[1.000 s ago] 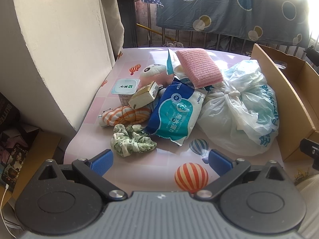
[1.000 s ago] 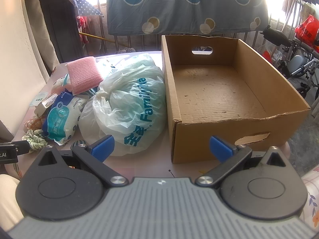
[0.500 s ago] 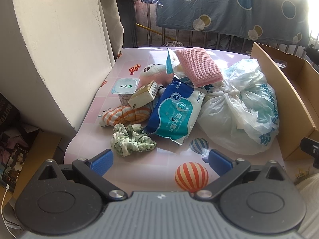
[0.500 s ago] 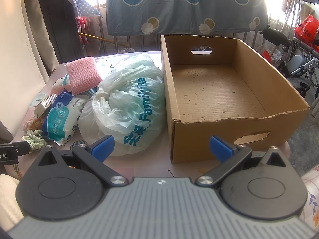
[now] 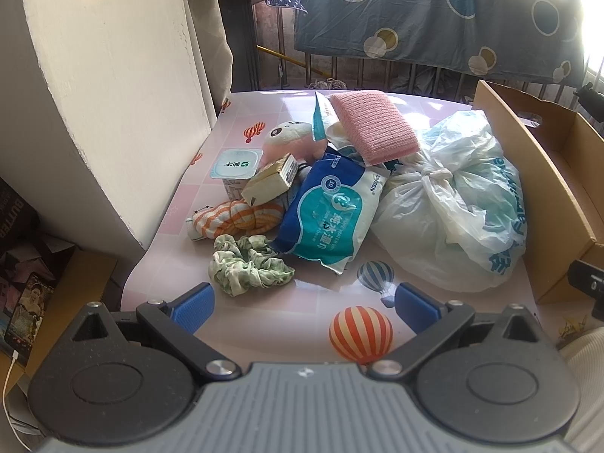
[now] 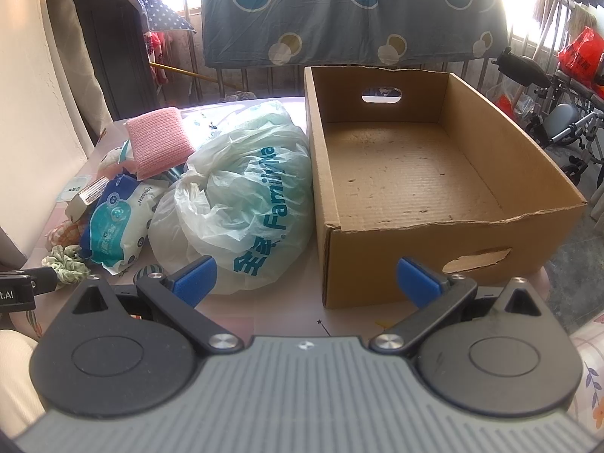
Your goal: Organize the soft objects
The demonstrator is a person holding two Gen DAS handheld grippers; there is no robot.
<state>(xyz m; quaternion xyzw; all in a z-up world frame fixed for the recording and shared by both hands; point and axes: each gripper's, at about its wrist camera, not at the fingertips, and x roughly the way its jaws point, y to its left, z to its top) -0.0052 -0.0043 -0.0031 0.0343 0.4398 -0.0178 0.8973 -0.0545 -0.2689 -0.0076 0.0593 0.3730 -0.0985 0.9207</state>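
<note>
Fig. legend, L to R. Over the preceding sec. almost nothing was changed: only a slight drift of both views was noted, no item was shifted, and neither tool was closed. The task was therefore judged not yet begun.

Far L, a yoghurt cup and a small carton were seen beside a plush toy. In front, a striped sock and a green scrunchie were laid on the table, the scrunchie nearest the left gripper, whose jaws were held wide w/ nothing between. Centre: a wet-wipes pack, w/ a pink cloth resting atop the pile. R of these, a knotted plastic bag was pressed against the cardboard box, which was seen empty. The right gripper was likewise spread wide, empty, facing box and bag.

Next step, as judged: scrunchie likely first pick.
</note>
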